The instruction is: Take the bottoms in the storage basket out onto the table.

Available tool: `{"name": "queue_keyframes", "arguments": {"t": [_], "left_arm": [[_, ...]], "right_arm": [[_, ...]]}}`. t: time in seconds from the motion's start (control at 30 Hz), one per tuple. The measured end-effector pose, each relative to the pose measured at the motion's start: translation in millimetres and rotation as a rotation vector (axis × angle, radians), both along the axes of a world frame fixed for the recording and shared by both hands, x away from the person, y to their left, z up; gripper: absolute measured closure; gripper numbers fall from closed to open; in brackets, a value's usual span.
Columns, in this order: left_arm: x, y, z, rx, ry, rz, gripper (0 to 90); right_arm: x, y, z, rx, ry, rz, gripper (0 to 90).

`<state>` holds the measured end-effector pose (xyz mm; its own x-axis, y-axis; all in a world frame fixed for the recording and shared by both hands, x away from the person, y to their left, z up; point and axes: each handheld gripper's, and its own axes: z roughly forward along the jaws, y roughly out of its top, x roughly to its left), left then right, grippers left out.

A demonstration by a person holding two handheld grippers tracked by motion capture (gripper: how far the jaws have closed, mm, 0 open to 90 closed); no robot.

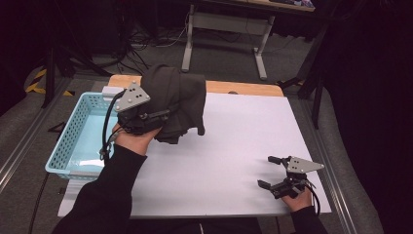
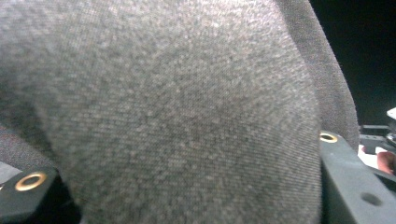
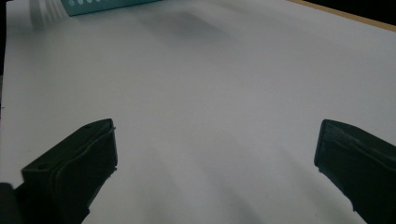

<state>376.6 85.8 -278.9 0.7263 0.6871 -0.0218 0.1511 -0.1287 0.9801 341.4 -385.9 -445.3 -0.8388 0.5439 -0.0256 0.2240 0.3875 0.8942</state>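
Note:
A bunched dark grey-brown cloth (image 1: 178, 100) hangs in the air over the left part of the white sheet (image 1: 229, 141). My left gripper (image 1: 158, 117) is shut on the cloth from its left side. In the left gripper view the knit cloth (image 2: 177, 107) covers the space between the jaws at close range. My right gripper (image 1: 267, 171) rests low at the near right of the sheet, open, with nothing between its jaws. The right gripper view has its fingertips (image 3: 86, 154) wide apart over bare white sheet (image 3: 210, 93).
A light blue perforated basket (image 1: 65, 146) stands at the left edge of the table, beside the left hand. Its corner (image 3: 107, 5) appears in the right gripper view. The wooden table edge (image 1: 243, 88) runs behind the sheet. Desk legs and cables lie on the floor beyond.

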Motion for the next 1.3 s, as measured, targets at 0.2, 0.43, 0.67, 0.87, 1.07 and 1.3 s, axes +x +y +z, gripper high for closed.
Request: {"name": "queue_keyframes", "arguments": {"t": [0.2,0.43,0.67,0.87,1.07,1.3], "left_arm": [[1.9,-20.4,-4.6,0.007,0.011,-0.051,52.5],[3.3,-39.8,-9.3,0.011,0.025,-0.101,52.4],[6.3,-58.0,-17.0,0.017,0.047,-0.148,52.2],[11.1,-74.5,-25.9,0.022,0.078,-0.188,52.1],[14.9,-89.7,-34.1,0.043,0.106,-0.226,51.8],[19.9,-101.1,-46.7,0.077,0.147,-0.252,51.0]], "right_arm": [[-0.1,-0.3,0.1,0.002,-0.001,0.002,0.0],[-0.1,-0.3,0.2,0.002,0.000,0.004,0.0],[-0.5,-0.6,0.1,0.002,-0.001,0.004,0.0],[-2.2,-1.6,-0.3,0.000,0.001,-0.001,0.0],[-2.2,-1.4,-0.4,-0.001,0.001,0.000,0.0],[-1.9,-0.9,-0.4,-0.002,0.002,0.005,0.0]]}}
